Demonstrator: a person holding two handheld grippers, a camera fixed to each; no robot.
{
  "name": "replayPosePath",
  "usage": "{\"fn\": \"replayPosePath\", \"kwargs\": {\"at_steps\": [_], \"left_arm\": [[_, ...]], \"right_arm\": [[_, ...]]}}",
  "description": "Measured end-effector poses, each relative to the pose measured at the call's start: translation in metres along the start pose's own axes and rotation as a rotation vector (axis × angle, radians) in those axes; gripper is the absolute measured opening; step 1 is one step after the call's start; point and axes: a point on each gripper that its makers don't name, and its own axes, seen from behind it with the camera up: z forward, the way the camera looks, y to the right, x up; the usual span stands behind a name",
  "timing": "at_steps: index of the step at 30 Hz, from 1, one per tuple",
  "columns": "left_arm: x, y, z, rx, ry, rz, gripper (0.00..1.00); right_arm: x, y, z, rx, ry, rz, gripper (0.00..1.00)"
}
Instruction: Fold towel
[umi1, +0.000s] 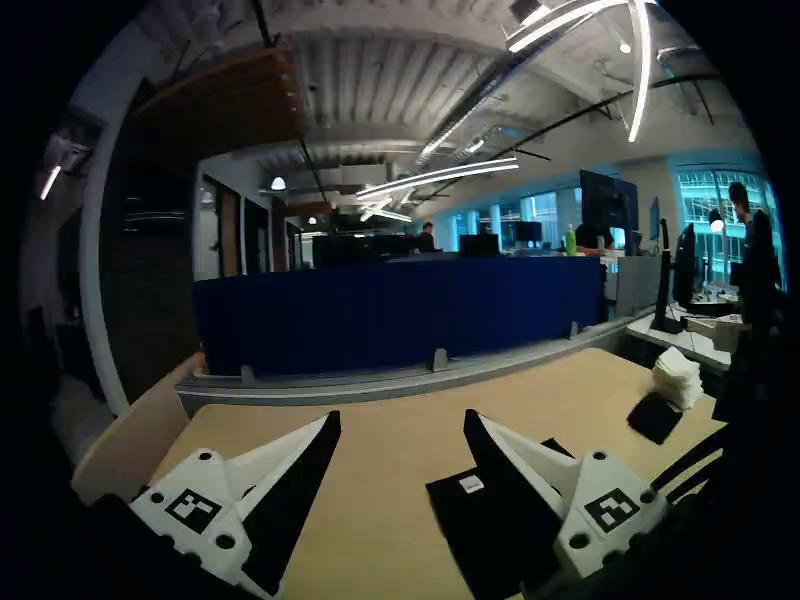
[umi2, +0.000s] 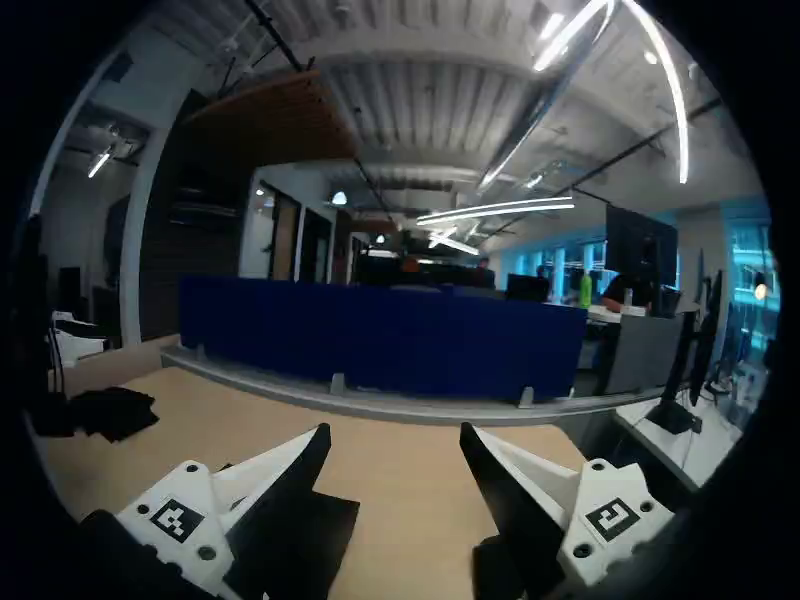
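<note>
The left gripper and right gripper hover low over the wooden desk, jaws spread wide (nothing gripped yet), probably so each can pinch an edge of the black towel lying flat between them.

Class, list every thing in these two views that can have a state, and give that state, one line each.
left gripper: open, holding nothing
right gripper: open, holding nothing
black towel: lying flat on the table, not gripped
white towels: stacked on the table
black cloth: crumpled in a heap
ceiling lights: on
</note>
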Motion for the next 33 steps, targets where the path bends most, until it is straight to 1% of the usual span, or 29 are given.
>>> {"fn": "replayPosePath", "kwargs": {"at_steps": [6,9,12,15,18,23,29,33], "left_arm": [[-0.015,0.034,0.005,-0.147,-0.087,0.041,0.91],[-0.022,0.048,0.006,-0.196,-0.117,0.059,0.91],[-0.031,0.057,0.008,-0.231,-0.144,0.062,0.91],[-0.042,0.064,0.009,-0.259,-0.175,0.057,0.91],[-0.055,0.068,0.010,-0.280,-0.206,0.057,0.91],[-0.081,0.073,0.011,-0.305,-0.258,0.058,0.91],[-0.121,0.084,0.007,-0.341,-0.336,0.065,0.91],[-0.154,0.091,0.002,-0.366,-0.398,0.070,0.91]], "right_arm": [[-0.016,-0.035,0.003,0.157,-0.117,-0.062,1.00],[-0.023,-0.050,0.004,0.228,-0.165,-0.092,1.00],[-0.030,-0.061,0.006,0.275,-0.201,-0.111,1.00],[-0.039,-0.069,0.007,0.308,-0.229,-0.124,1.00],[-0.052,-0.076,0.006,0.331,-0.260,-0.136,1.00],[-0.080,-0.083,0.006,0.348,-0.315,-0.154,1.00],[-0.122,-0.090,0.004,0.371,-0.390,-0.158,1.00],[-0.155,-0.092,0.000,0.384,-0.446,-0.163,1.00]]}}
